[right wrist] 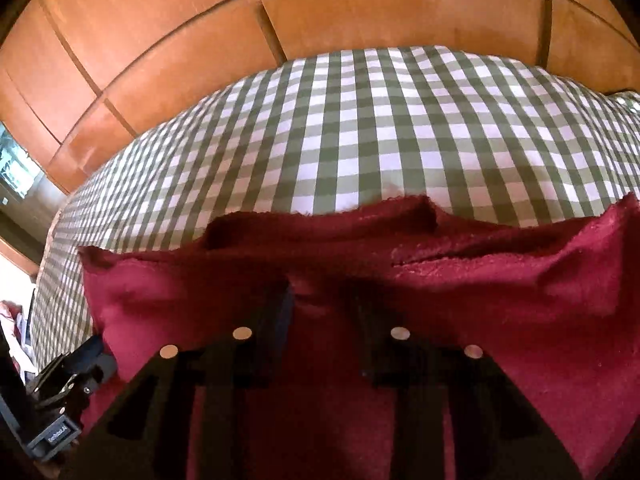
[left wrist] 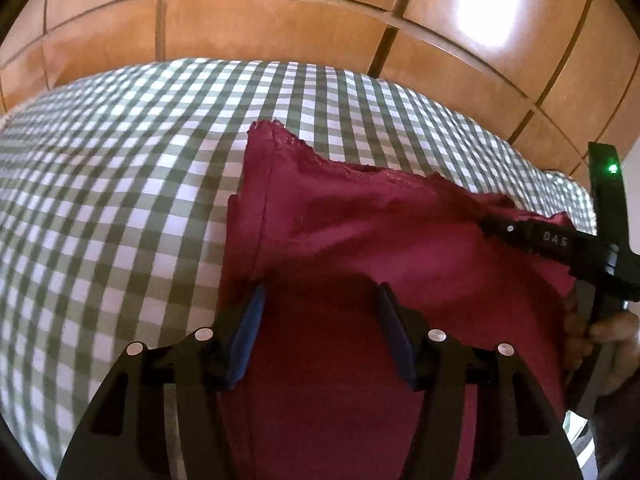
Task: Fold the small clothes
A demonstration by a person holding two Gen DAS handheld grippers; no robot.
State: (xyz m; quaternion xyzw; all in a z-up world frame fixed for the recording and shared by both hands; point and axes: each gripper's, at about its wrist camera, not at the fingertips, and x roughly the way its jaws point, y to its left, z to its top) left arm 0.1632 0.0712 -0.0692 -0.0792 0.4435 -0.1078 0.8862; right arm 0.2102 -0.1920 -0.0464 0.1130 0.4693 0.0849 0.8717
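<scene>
A dark red cloth (left wrist: 360, 232) with frayed edges lies on a green and white checked sheet (left wrist: 120, 184). My left gripper (left wrist: 320, 300) is open just above the cloth's near left part, blue pads apart, holding nothing. The right gripper's finger (left wrist: 532, 236) reaches over the cloth's right edge in the left wrist view. In the right wrist view the same red cloth (right wrist: 500, 280) is rumpled, with a raised fold at its far edge. My right gripper (right wrist: 326, 300) is open over it, with cloth showing between the fingers. The left gripper (right wrist: 68, 384) shows at lower left.
The checked sheet (right wrist: 360, 128) covers a bed. Behind it stands a wooden panelled wall or wardrobe (left wrist: 280, 20), also in the right wrist view (right wrist: 160, 40). A person's hand (left wrist: 612, 332) holds the right gripper at the right edge.
</scene>
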